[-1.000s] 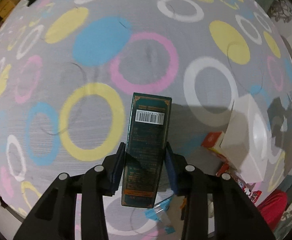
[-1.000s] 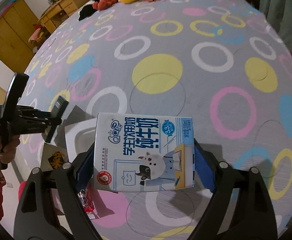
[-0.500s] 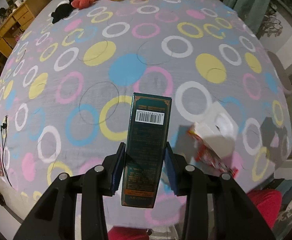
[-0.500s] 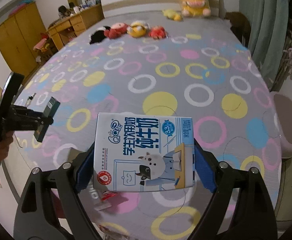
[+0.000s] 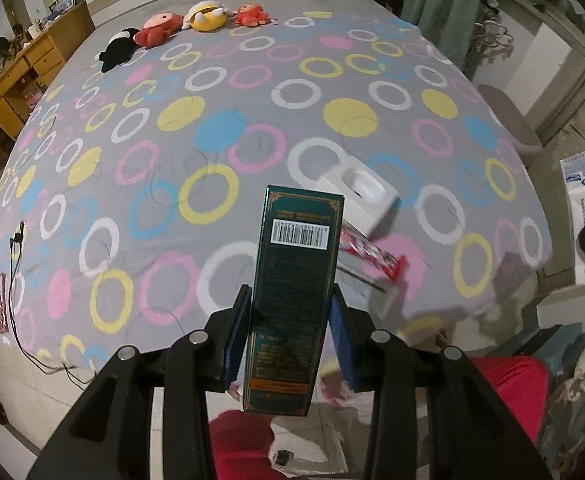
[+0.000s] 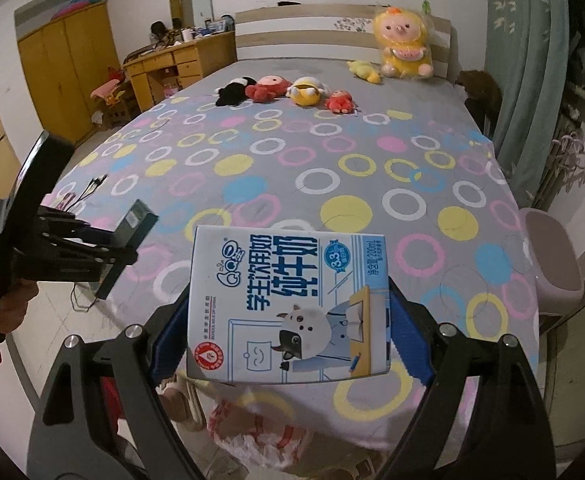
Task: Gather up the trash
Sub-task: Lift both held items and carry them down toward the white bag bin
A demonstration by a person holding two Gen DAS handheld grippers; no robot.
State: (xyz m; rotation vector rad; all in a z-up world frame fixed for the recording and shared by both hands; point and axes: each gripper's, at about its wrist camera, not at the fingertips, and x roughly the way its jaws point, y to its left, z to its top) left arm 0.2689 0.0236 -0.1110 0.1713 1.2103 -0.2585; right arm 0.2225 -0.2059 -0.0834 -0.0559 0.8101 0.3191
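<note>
My left gripper (image 5: 290,338) is shut on a tall dark green box (image 5: 296,280) with a barcode, held above the near edge of the bed. My right gripper (image 6: 288,336) is shut on a white and blue milk carton (image 6: 288,308), also held above the bed's near edge. The left gripper with the green box also shows at the left of the right wrist view (image 6: 128,236). A white box (image 5: 358,196) and a red wrapper (image 5: 372,252) lie on the bedspread beyond the green box. A plastic bag (image 6: 260,436) sits on the floor below the milk carton.
The bed (image 6: 332,152) has a grey spread with coloured rings. Plush toys (image 6: 288,90) lie in a row at its far end. A cable (image 5: 16,280) lies at the bed's left edge. A pink stool (image 6: 552,256) stands right of the bed, a wooden desk (image 6: 172,64) far left.
Both grippers have pulled back and up from the bedspread with their boxes still held. The whole bed and the floor at its foot have come into view.
</note>
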